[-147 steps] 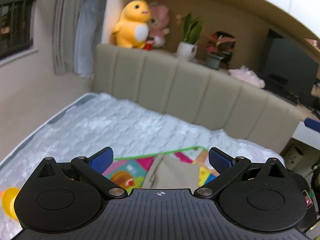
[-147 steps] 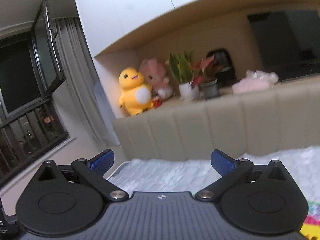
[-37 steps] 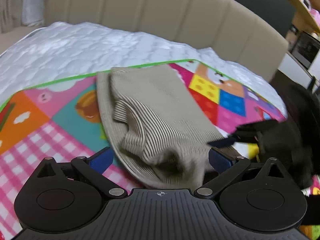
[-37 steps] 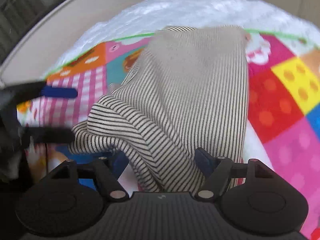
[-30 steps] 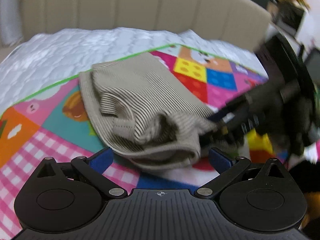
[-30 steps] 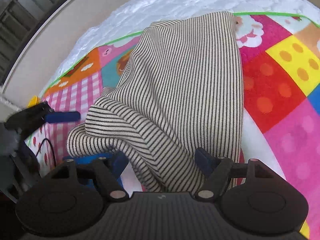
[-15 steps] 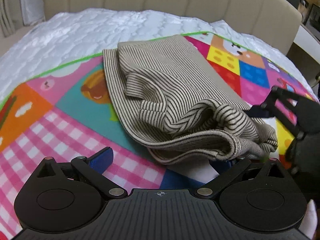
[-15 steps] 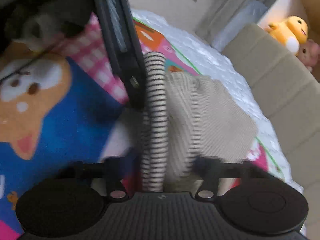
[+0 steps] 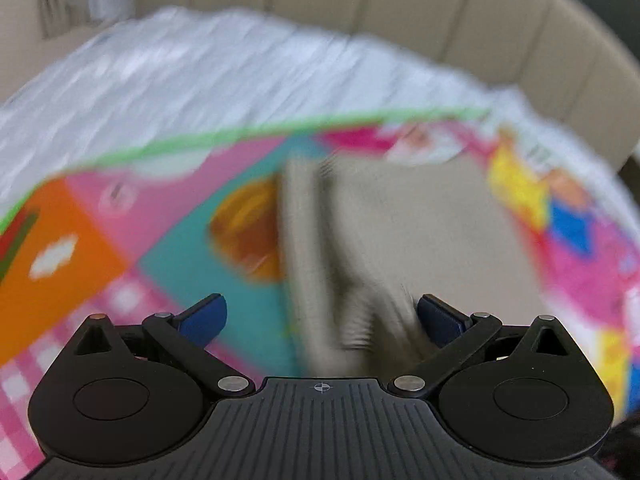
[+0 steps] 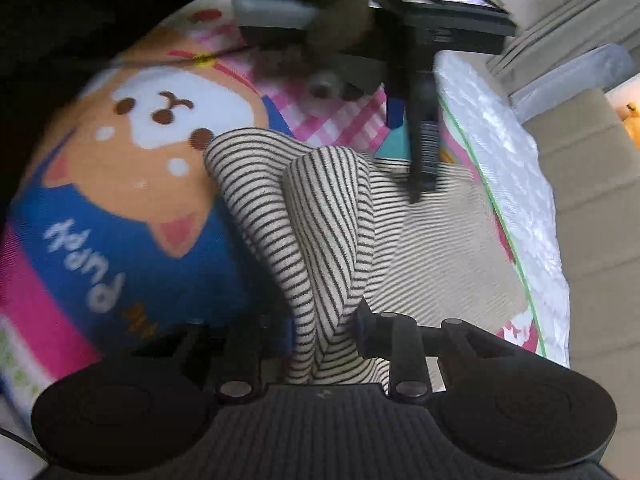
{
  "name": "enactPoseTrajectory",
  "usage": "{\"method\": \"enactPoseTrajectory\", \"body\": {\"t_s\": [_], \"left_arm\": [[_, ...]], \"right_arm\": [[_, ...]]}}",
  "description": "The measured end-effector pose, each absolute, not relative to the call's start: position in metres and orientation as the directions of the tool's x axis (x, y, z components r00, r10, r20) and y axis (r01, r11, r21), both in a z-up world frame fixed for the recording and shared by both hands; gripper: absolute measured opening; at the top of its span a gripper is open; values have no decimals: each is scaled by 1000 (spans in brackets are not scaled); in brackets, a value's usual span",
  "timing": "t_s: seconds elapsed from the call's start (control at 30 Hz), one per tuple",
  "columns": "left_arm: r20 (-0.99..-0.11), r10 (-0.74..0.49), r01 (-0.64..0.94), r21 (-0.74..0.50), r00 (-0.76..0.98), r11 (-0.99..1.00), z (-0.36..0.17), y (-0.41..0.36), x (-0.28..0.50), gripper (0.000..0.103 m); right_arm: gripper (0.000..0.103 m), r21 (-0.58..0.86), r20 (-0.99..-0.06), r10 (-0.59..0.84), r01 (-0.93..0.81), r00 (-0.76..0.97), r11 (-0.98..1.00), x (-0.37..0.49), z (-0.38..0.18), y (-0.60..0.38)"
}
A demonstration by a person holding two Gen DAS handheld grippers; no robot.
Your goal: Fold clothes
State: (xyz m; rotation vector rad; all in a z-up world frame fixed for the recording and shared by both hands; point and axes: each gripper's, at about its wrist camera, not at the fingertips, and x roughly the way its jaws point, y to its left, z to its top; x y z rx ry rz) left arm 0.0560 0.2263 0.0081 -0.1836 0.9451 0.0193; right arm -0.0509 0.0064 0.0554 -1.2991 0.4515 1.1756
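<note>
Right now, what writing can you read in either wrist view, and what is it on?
"Puppy": white letters, seen upside down, a little blurred, on the blue patch of the play mat, beside the striped sweater.
yellow print just below it on the mat: too blurred to read.
Left wrist view: motion-blurred, nothing readable.

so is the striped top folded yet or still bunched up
Still bunched. In the right wrist view the striped top rises in rumpled rolls off the mat, one roll between the closing right gripper's jaws; only its far part lies flat.
</note>
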Motion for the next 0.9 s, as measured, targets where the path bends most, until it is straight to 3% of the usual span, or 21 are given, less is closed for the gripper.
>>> {"method": "enactPoseTrajectory", "body": {"t_s": [0.1,0.2,0.37,0.47,0.53,0.67,0.73,0.8,0.87,0.9], "left_arm": [[-806,-57,23,-53,589,998,8,215,45,103],[-805,-81,57,-58,588,997,7,214,47,103],[-766,-137,-91,-248,628,965,16,264,40,103],[-711,-135,-235,-397,690,887,27,305,28,103],[-639,-182,-252,-526,748,812,34,326,20,103],[-543,-284,-129,-601,790,789,43,323,17,103],[-555,-333,-59,-572,763,818,39,300,24,103],[-596,-353,-13,-521,721,854,29,274,35,103],[-642,-344,-1,-473,685,881,16,256,44,103],[-666,-332,-5,-450,668,893,9,250,48,103]], "right_arm": [[26,-503,-827,401,-837,394,-216,-42,82,7],[26,-535,-806,421,-817,417,-216,-13,115,26],[30,-499,-812,437,-849,388,-174,52,132,82],[35,-505,-801,427,-857,420,-104,99,104,109],[35,-525,-788,414,-849,456,-65,123,74,123],[50,-530,-750,468,-848,468,-2,147,49,123],[56,-502,-744,480,-863,465,57,150,50,121],[70,-495,-729,488,-862,481,111,151,60,110],[93,-458,-712,504,-868,488,193,151,75,93],[95,-422,-704,515,-871,490,252,151,84,81]]}}
